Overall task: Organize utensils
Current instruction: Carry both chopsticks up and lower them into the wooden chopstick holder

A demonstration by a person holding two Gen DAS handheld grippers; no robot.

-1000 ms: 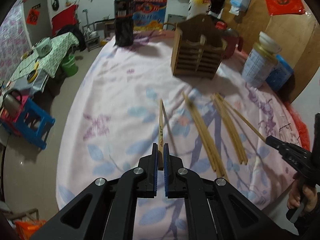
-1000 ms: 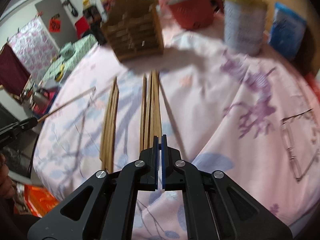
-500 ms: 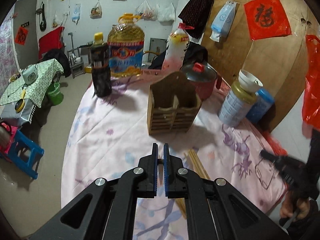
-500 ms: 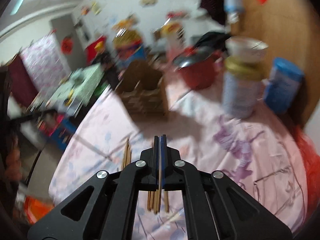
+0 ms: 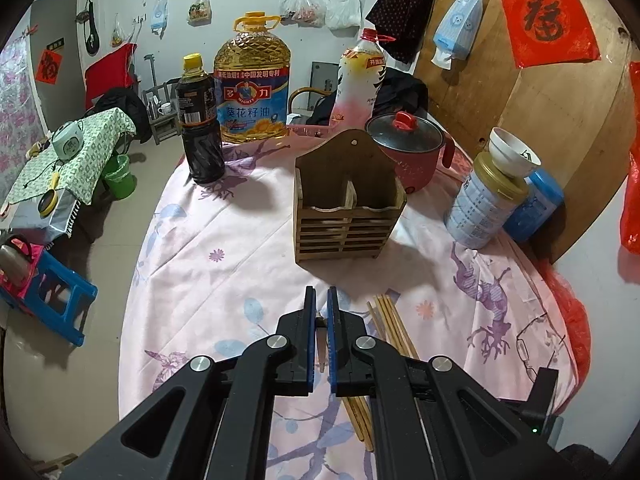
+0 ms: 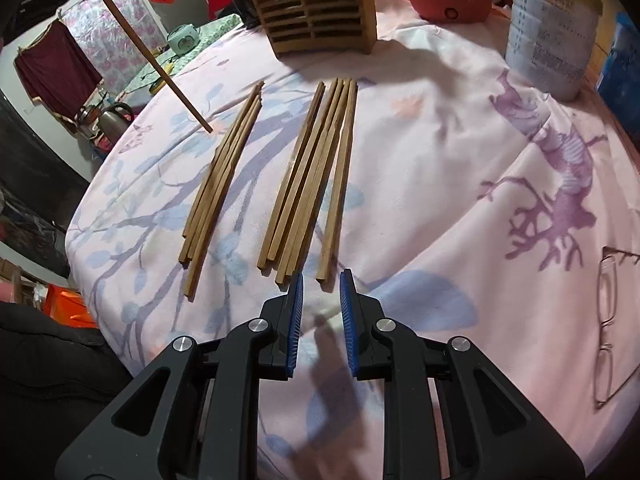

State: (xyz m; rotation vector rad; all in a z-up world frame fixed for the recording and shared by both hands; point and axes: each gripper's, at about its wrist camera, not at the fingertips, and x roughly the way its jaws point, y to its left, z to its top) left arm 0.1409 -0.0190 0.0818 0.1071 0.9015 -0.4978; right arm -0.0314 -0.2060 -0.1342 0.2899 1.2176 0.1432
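Since a second ago the left claw point(image 5: 319, 312) has lifted a single chopstick point(image 6: 154, 60) off the bench point(image 5: 248, 264), and the right claw point(image 6: 320, 292) has dropped back low over the cloth.

Near: right claw's jaws are opening, nothing between the blue pads; the end of the rightmost stick of the right bundle point(image 6: 316, 176) lies just beyond its tips. Left claw pinched narrow on the lifted chopstick, seen in the right wrist view hanging tilted in the air above the bench's left side.

Middle: left bundle point(image 6: 220, 184) and right bundle lie side by side on the floral cloth, pointing away toward the holder. Spectacles point(image 6: 612, 328) lie at the right edge.

Far: wooden holder point(image 5: 348, 204), two compartments, both apparently empty; red pot point(image 5: 408, 148) and tin point(image 5: 484, 204) behind and right of it.

Step in hand, by judgement: carrying one stick to the holder while the right claw lines up another pick. Next calls for tipping the held stick upright over a compartment, and straddling one stick end cleanly without dragging its neighbours.
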